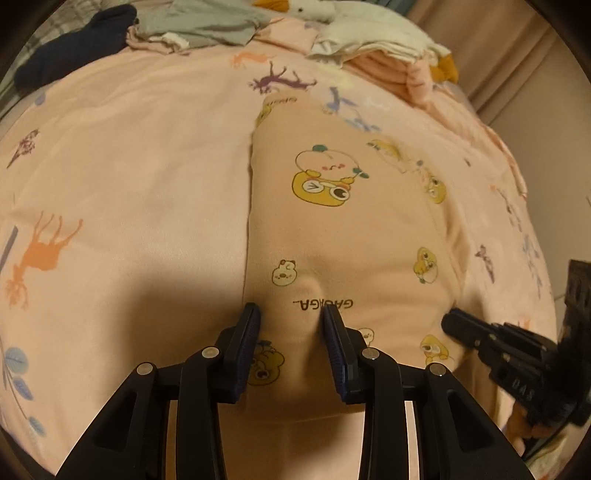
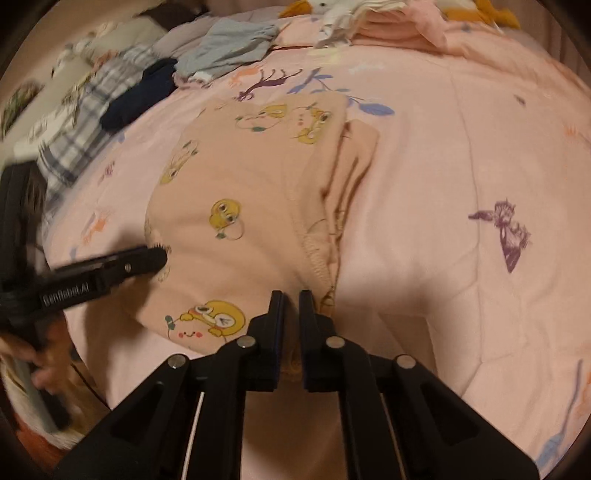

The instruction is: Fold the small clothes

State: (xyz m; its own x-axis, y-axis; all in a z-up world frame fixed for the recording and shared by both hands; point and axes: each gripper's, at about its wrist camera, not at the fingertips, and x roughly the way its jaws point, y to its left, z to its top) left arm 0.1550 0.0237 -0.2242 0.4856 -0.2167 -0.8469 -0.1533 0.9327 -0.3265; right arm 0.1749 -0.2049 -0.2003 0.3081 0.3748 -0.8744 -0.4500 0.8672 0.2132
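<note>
A small peach garment (image 1: 332,229) printed with yellow cartoon figures lies flat on a pink bedspread (image 1: 129,166). My left gripper (image 1: 291,317) stands at the garment's near left corner, its jaws pressed on a raised ridge of the cloth. In the right wrist view the same garment (image 2: 229,177) shows a ribbed hem running down to my right gripper (image 2: 291,299), whose jaws are shut on that hem's near edge. Each gripper shows in the other's view: the right gripper (image 1: 452,323) at the garment's right edge, the left gripper (image 2: 159,258) at its left.
At the far side of the bed lie a navy garment (image 2: 140,96), a grey garment (image 2: 229,48), a folded pink and white stack (image 1: 388,48) and a white plush toy (image 1: 317,9). A plaid cloth (image 2: 81,140) lies at the left. A hand (image 2: 40,369) holds the left gripper.
</note>
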